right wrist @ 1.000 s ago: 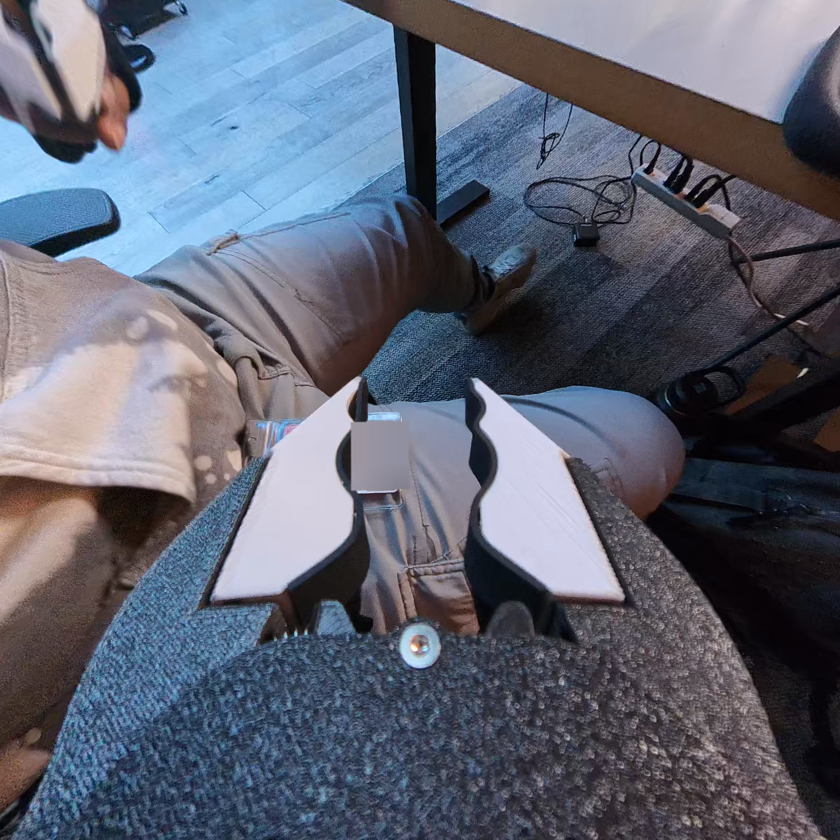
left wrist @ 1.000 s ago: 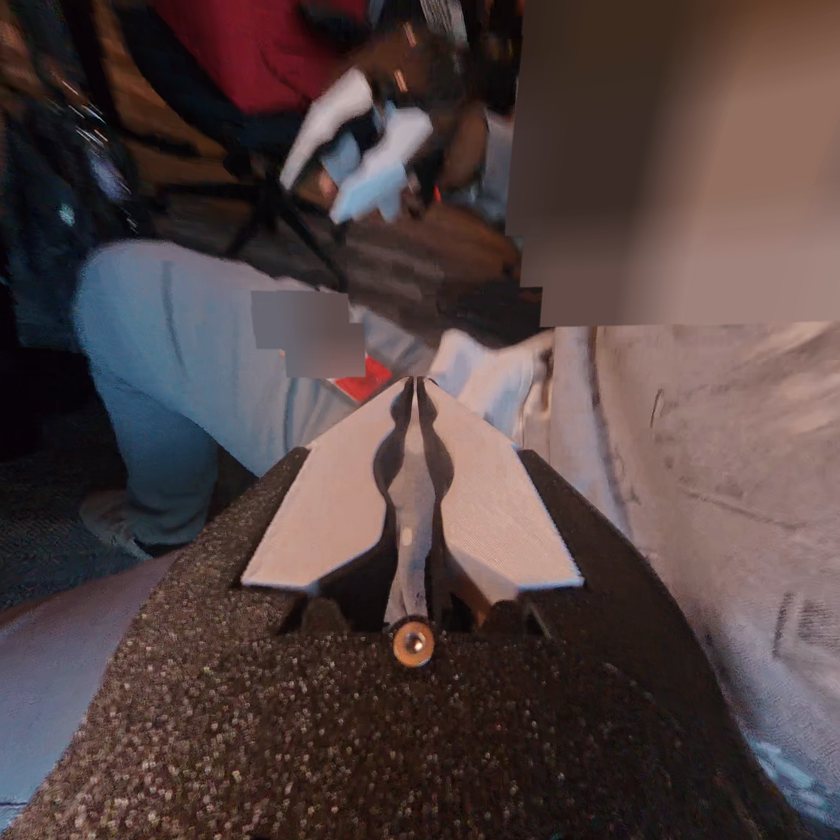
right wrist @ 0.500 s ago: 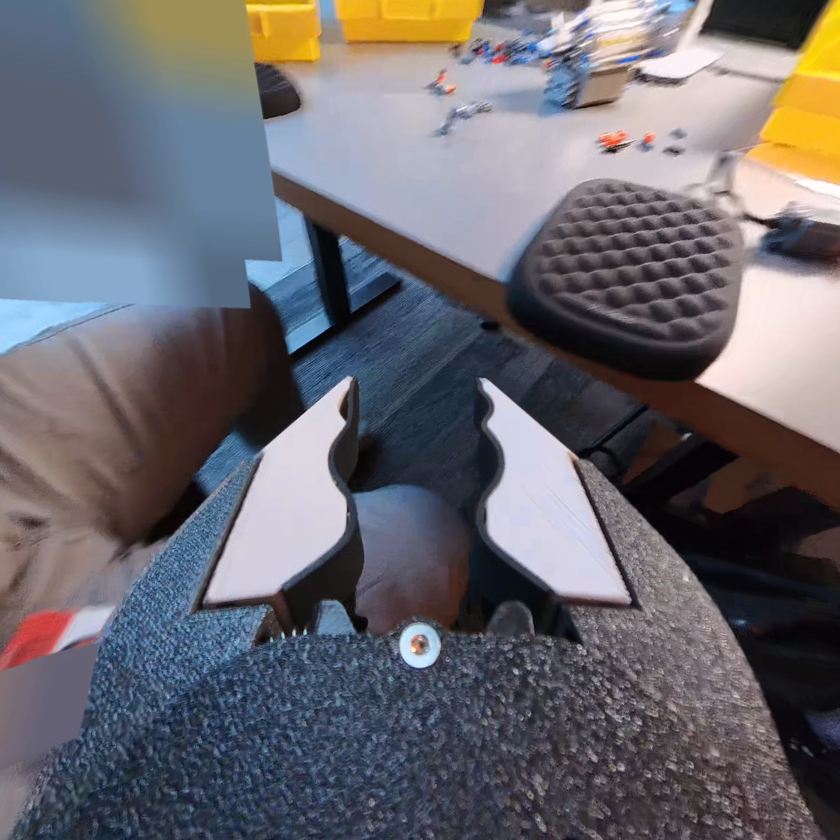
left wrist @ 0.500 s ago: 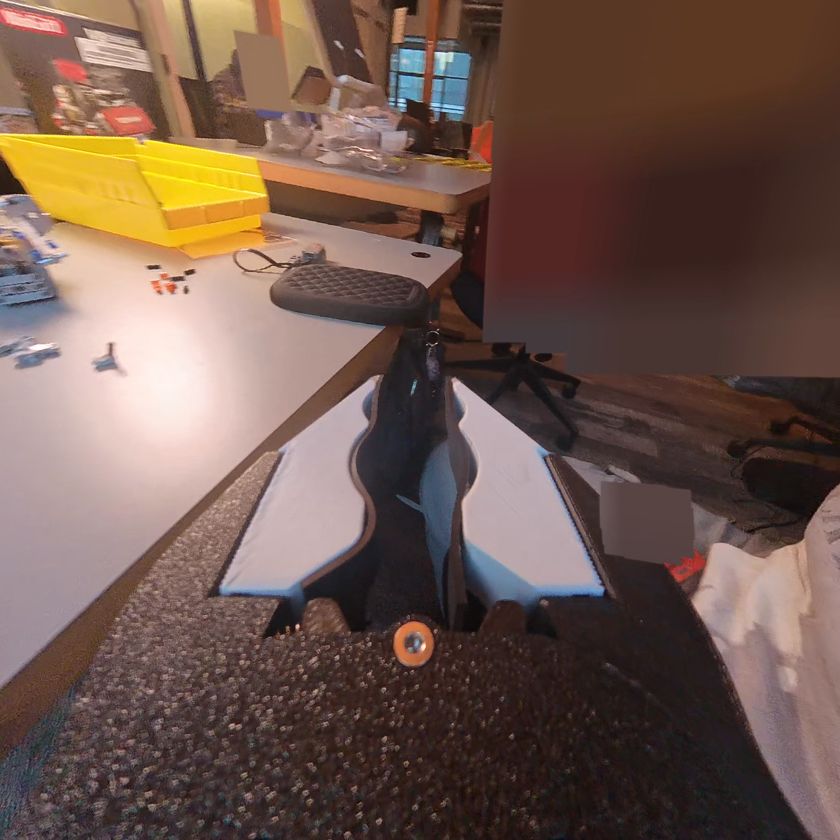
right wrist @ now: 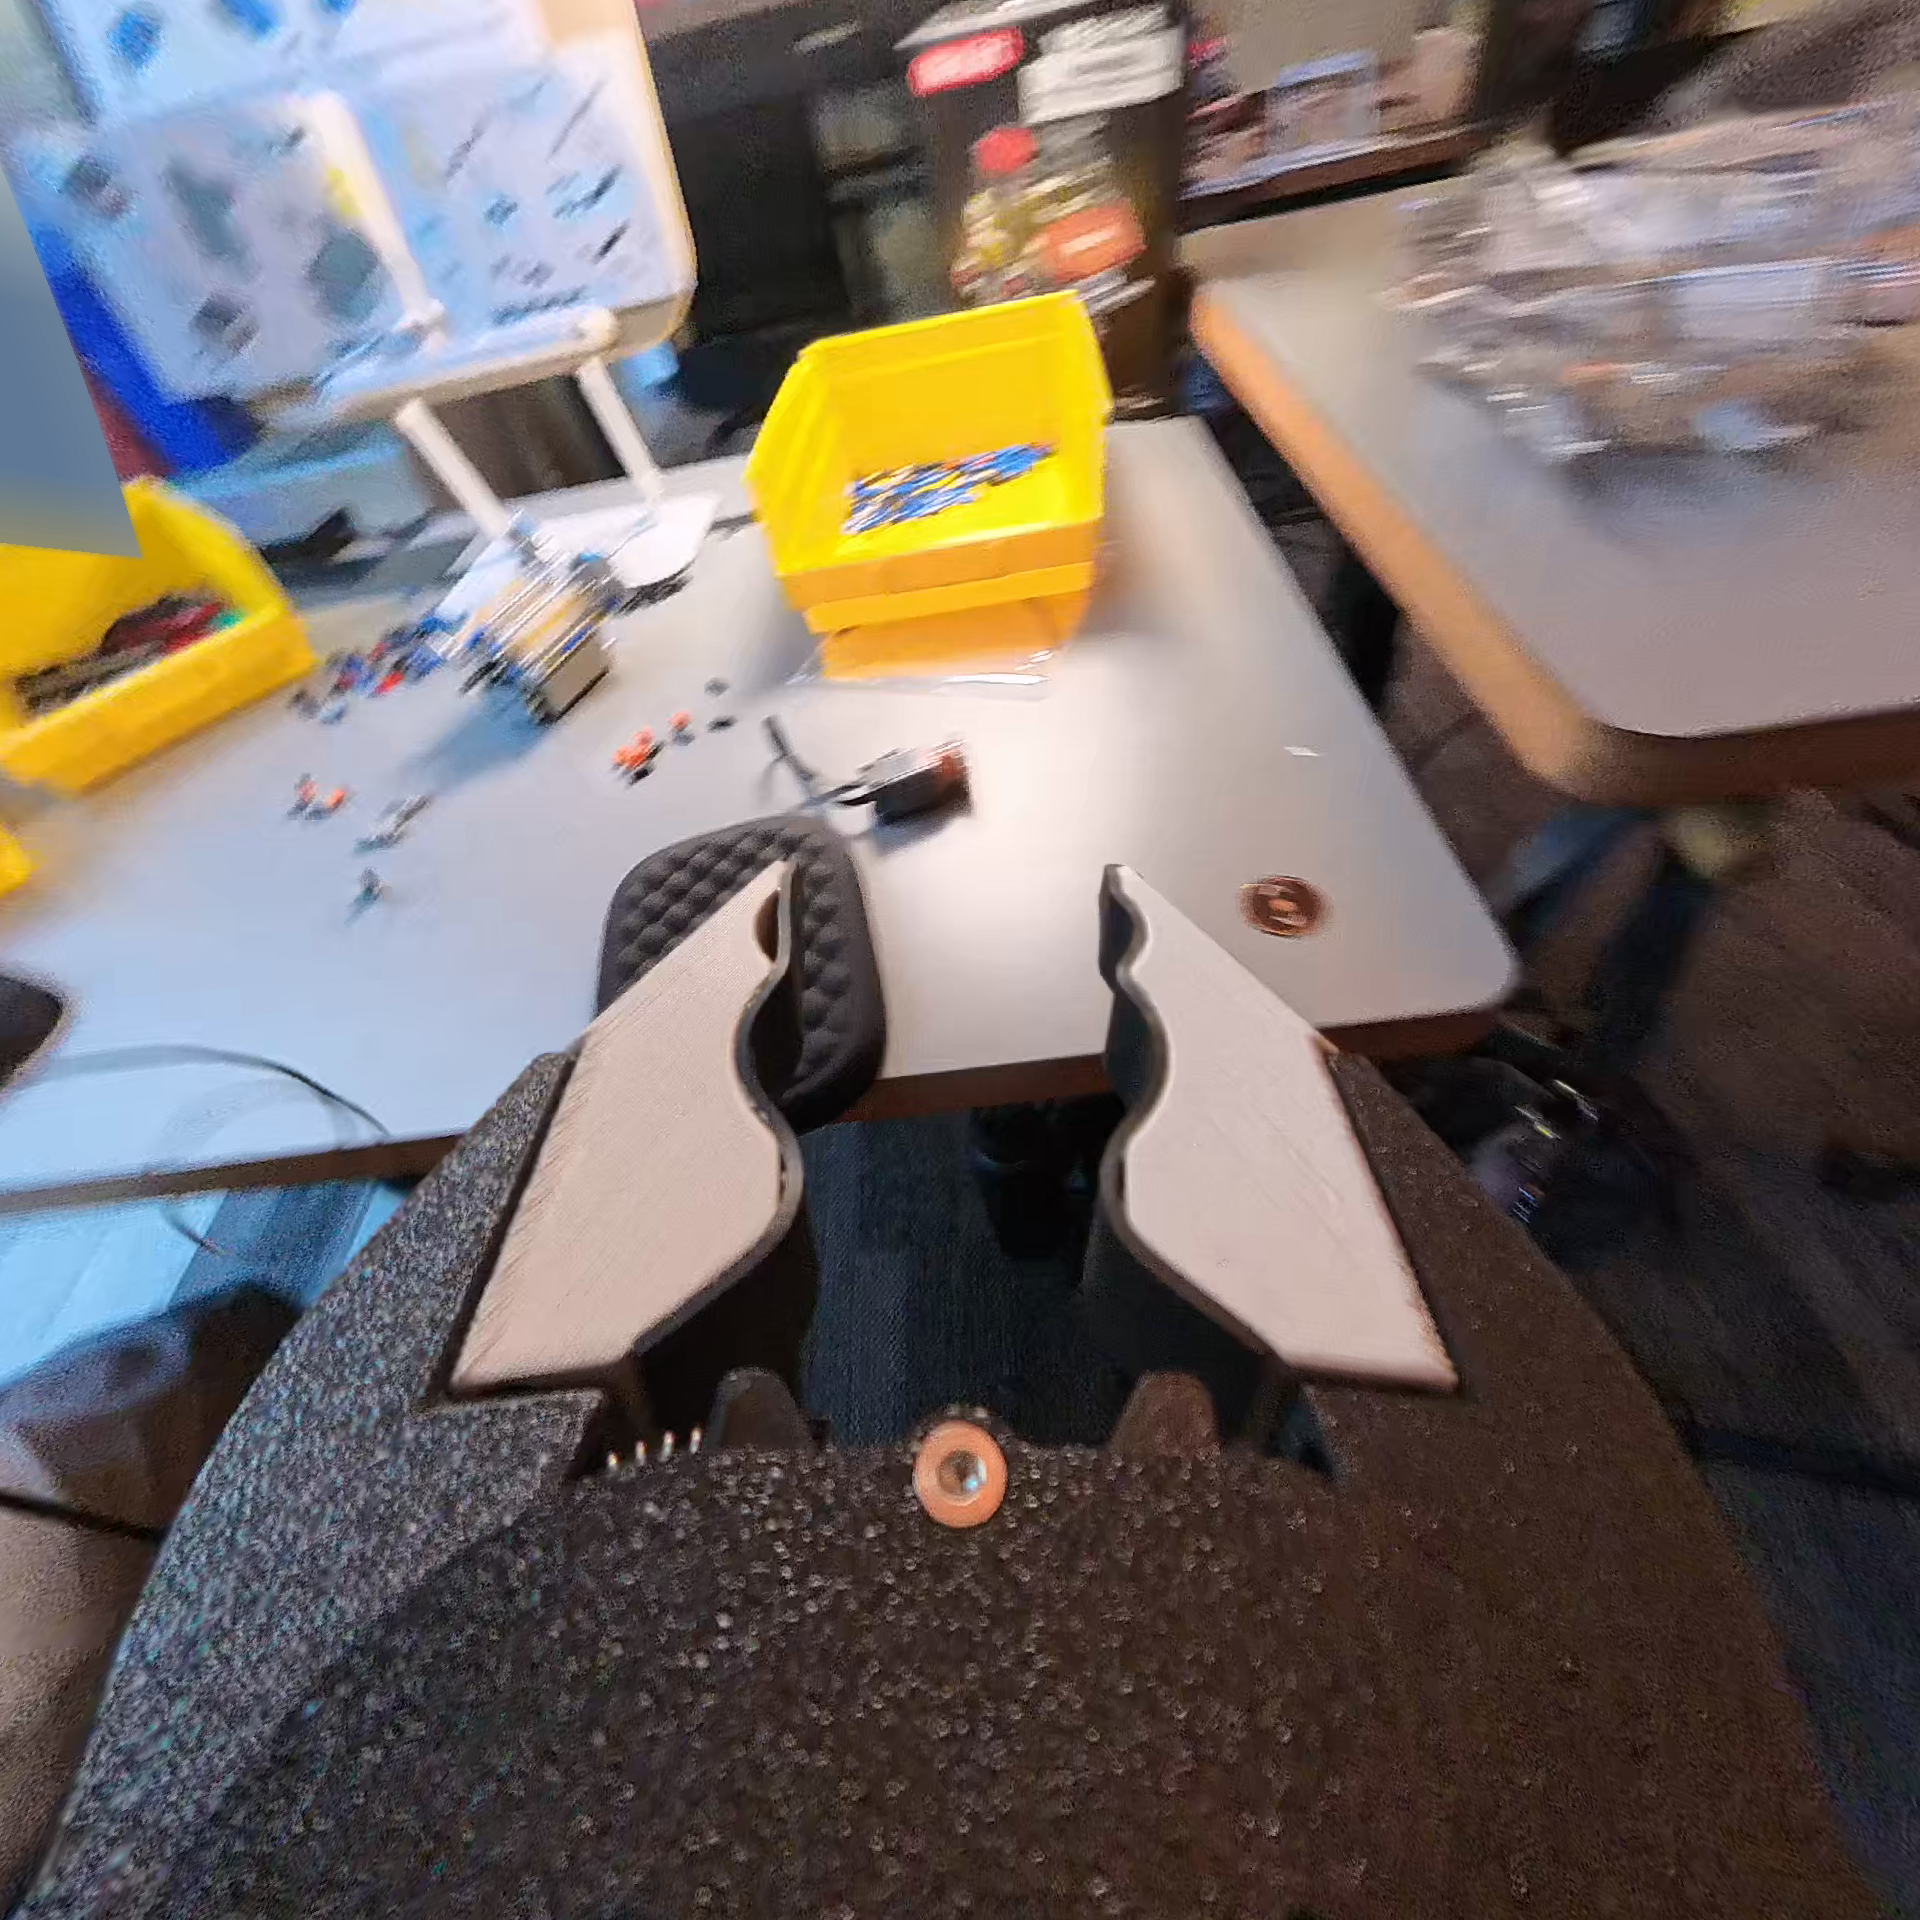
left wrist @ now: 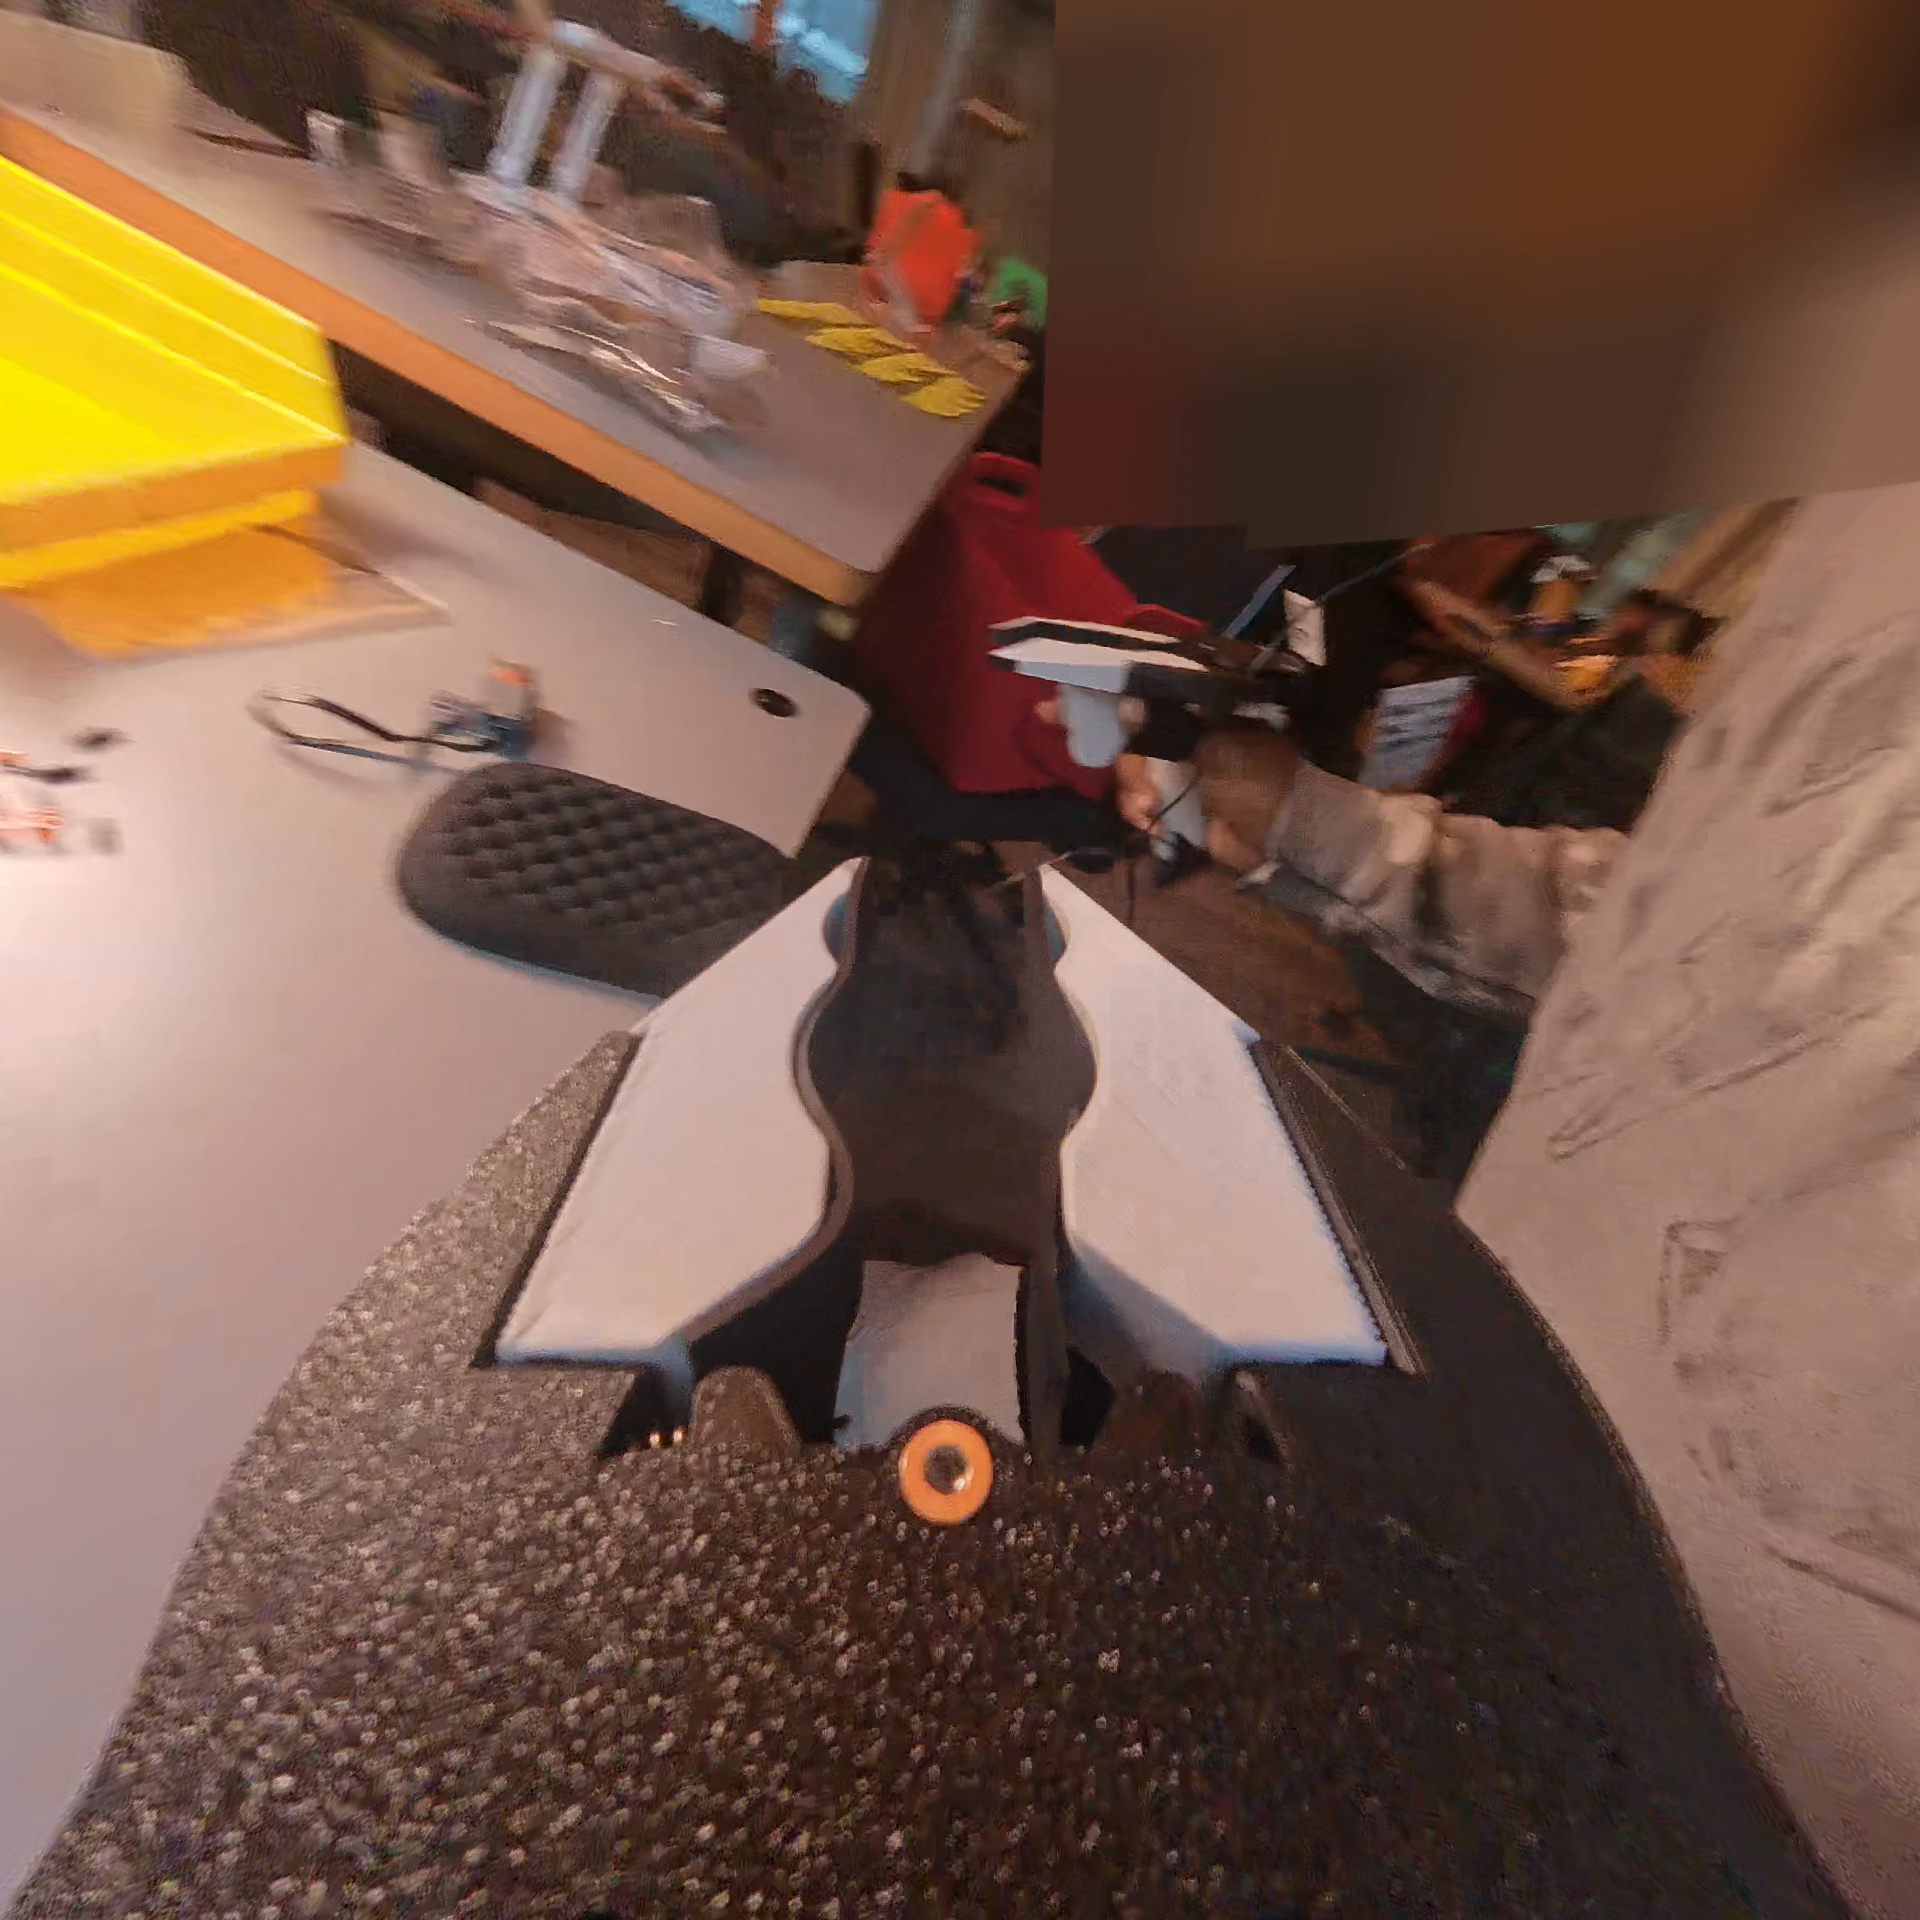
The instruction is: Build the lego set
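Left gripper (left wrist: 951, 894): jaws parted by a moderate gap, nothing between them; it hangs in the air off the corner of the grey surface (left wrist: 260, 1039), with a black dimpled pad (left wrist: 582, 894) just to its left
Right gripper (right wrist: 945, 894): jaws spread wide and released, holding nothing; it hangs before the near edge of the surface (right wrist: 1039, 727), and its left finger overlaps the black dimpled pad (right wrist: 831, 966) in view
Right gripper seen from the left camera: held out in a hand (left wrist: 1174, 769) well beyond the surface corner
Yellow bin (right wrist: 935, 488): stands toward the back of the surface, small blue and mixed pieces (right wrist: 945, 483) heaped inside
Second yellow bin (right wrist: 145, 644): at the far left, dark and red pieces in it, blurred
Loose bits: small parts (right wrist: 644, 753) scattered on the surface between the bins
Small device (right wrist: 914, 779): with a cord, just behind the pad
Neighbouring table (right wrist: 1610, 499): right of it, clutter too blurred to tell
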`<state>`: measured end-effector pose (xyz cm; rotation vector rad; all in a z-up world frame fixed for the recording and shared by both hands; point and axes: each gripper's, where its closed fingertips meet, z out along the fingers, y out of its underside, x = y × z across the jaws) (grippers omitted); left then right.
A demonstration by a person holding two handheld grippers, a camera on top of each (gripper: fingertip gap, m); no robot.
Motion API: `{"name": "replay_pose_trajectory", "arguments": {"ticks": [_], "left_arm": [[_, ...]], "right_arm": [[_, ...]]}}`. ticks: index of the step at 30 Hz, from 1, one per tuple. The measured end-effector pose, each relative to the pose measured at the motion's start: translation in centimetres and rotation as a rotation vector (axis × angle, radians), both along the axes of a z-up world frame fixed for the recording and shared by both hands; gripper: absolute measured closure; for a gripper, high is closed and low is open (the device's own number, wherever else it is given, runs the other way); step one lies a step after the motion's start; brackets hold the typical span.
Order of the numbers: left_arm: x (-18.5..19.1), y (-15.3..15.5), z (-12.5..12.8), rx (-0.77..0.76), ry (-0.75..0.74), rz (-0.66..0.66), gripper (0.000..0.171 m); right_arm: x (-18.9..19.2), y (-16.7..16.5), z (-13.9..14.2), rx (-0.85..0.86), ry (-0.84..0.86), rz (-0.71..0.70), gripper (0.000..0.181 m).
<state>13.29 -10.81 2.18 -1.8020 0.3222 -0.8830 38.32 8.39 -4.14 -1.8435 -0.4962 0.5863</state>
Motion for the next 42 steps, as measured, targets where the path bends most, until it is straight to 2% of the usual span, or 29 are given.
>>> {"name": "replay_pose_trajectory", "arguments": {"ticks": [3,5,8,10,12,15,19,22,24,26,30,32,35,38,42], "left_arm": [[-1.7,-0.3,4.7,-0.016,0.086,0.092,0.144],[-1.8,-0.6,6.0,-0.03,0.14,0.062,0.144],[-1.7,-0.6,7.6,-0.017,0.158,-0.023,0.141],[-1.6,-0.6,8.9,0.024,0.152,-0.085,0.14],[-1.8,-1.5,10.2,0.089,0.144,-0.144,0.142],[-3.5,-5.6,11.9,0.186,0.161,-0.288,0.141],[-11.8,-14.3,15.8,0.358,0.141,-0.346,0.14],[-18.9,-20.1,15.1,0.395,0.188,-0.376,0.14],[-21.1,-22.7,14.6,0.34,0.178,-0.452,0.139],[-22.0,-24.7,15.1,0.333,0.23,-0.53,0.133],[-24.1,-27.7,18.5,0.357,0.213,-0.604,0.123],[-26.0,-28.8,18.3,0.357,0.201,-0.592,0.119],[-29.6,-31.2,15.9,0.284,0.154,-0.523,0.114],[-33.3,-34.1,13.0,0.206,0.099,-0.425,0.112],[-35.4,-36.4,9.4,0.165,0.143,-0.355,0.111]], "right_arm": [[5.8,-1.0,1.4,-0.011,0.069,-0.248,0.123],[9.0,-3.4,1.7,-0.014,0.125,-0.405,0.121],[11.7,-9.5,2.0,-0.001,0.14,-0.569,0.121],[11.5,-14.6,2.3,-0.003,0.102,-0.62,0.119],[7.7,-19.7,2.4,-0.034,0.116,-0.604,0.118],[-2.2,-26.8,3.9,-0.02,0.145,-0.569,0.115],[-14.1,-37.1,7.8,0.039,0.171,-0.623,0.112],[-21.5,-46.2,9.0,-0.018,0.038,-0.639,0.108],[-24.2,-53.0,10.3,-0.057,-0.081,-0.69,0.107],[-25.4,-59.6,12.6,-0.104,-0.09,-0.779,0.106],[-23.6,-70.7,16.8,-0.134,-0.189,-0.975,0.106],[-21.4,-74.2,17.6,-0.141,-0.27,-1.022,0.105],[-17.8,-77.7,18.9,-0.145,-0.292,-1.093,0.102],[-14.3,-80.2,22.3,-0.089,-0.292,-1.188,0.102],[-12.0,-82.4,26.7,-0.024,-0.293,-1.253,0.101]]}}
